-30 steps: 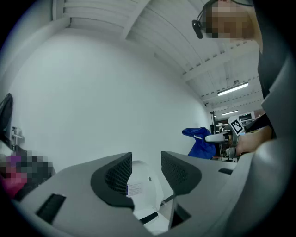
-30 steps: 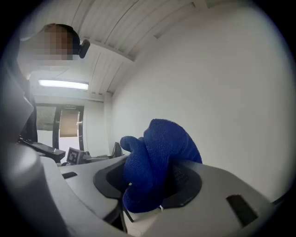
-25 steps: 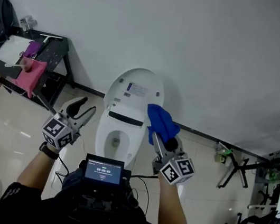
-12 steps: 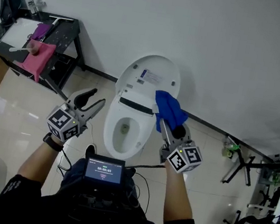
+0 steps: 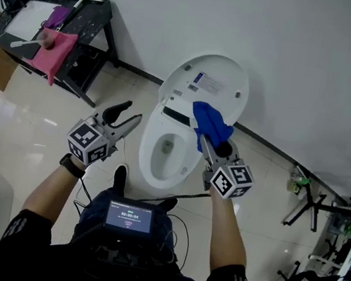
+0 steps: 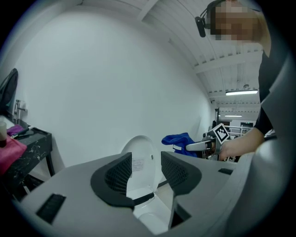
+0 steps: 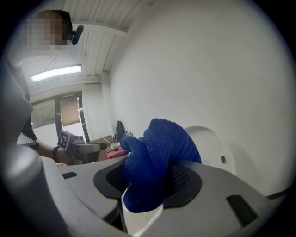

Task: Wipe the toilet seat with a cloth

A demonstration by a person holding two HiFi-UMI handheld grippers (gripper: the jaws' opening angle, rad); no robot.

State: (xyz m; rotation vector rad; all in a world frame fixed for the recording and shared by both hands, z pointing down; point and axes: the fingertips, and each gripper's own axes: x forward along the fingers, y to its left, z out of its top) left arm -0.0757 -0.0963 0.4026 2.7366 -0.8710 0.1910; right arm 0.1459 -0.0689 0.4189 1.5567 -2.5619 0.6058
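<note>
Nearer glossy oval lid (image 5: 209,82), right hand-held gripper (image 7: 148,183) pinches plush blue cloth (image 5: 209,125); left hand-held gripper (image 5: 130,112) gapes.

Blk sleeves (image 5: 22,237), watch (image 5: 71,166); grey L tongs (image 5: 130,113), R tongs (image 5: 208,147).

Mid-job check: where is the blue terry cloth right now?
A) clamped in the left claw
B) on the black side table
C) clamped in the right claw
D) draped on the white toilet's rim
C: the right gripper view shows the blue terry cloth bunched in the shut right claw, while the left claw stands open and empty.
</note>
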